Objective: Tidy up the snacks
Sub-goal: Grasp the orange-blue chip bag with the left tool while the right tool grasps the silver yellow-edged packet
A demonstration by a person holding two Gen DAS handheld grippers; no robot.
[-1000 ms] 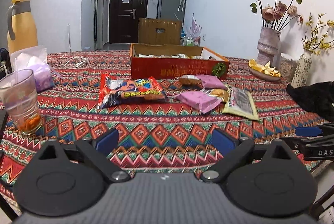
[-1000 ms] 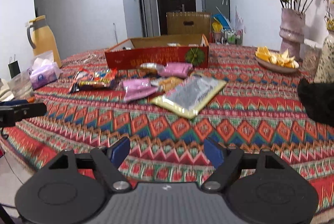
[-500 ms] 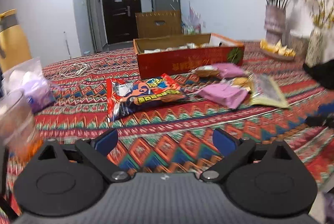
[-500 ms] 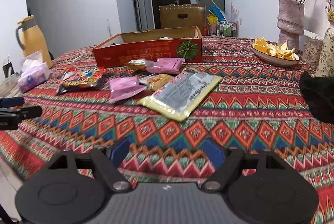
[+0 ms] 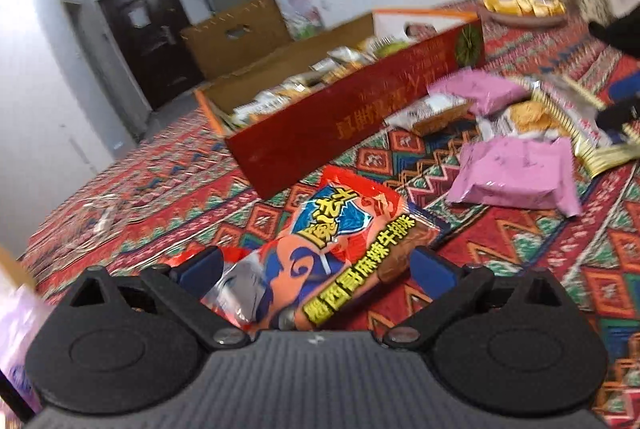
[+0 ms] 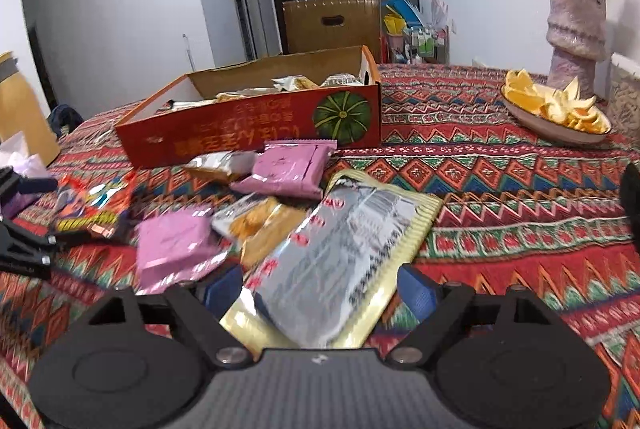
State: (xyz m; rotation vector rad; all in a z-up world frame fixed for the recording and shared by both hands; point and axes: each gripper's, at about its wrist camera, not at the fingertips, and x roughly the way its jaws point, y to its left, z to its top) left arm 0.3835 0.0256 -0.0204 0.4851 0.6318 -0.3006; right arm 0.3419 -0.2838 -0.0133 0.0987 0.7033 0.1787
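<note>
The left tongs (image 5: 316,267) are wide apart and opening a bit more. A red and blue snack bag (image 5: 340,249) lies flat on the table (image 5: 560,249) between the two blue pads (image 5: 434,271). The pads do not press on it.

The right tongs (image 6: 320,289) are apart too, and they are opening. A big silver and gold snack bag (image 6: 344,257) lies between them on the table. The pads stand beside its edges and do not squeeze it.

Behind the bags sits a long red cardboard box (image 6: 256,133) with a green pumpkin picture on its side. It is open on top and some snack packs lie inside it. Near the front of the box are two pink packs (image 6: 288,169), one closer (image 6: 176,249), and a pack with yellow crackers (image 6: 260,225) showing through. They lie close together, some on top of each other.

A bowl of orange peels (image 6: 556,109) sits on the table off to the right, well apart from the snacks. Next to it is a tall vase (image 6: 576,29) with dried flowers. The table has a bright cloth with red zigzags.
</note>
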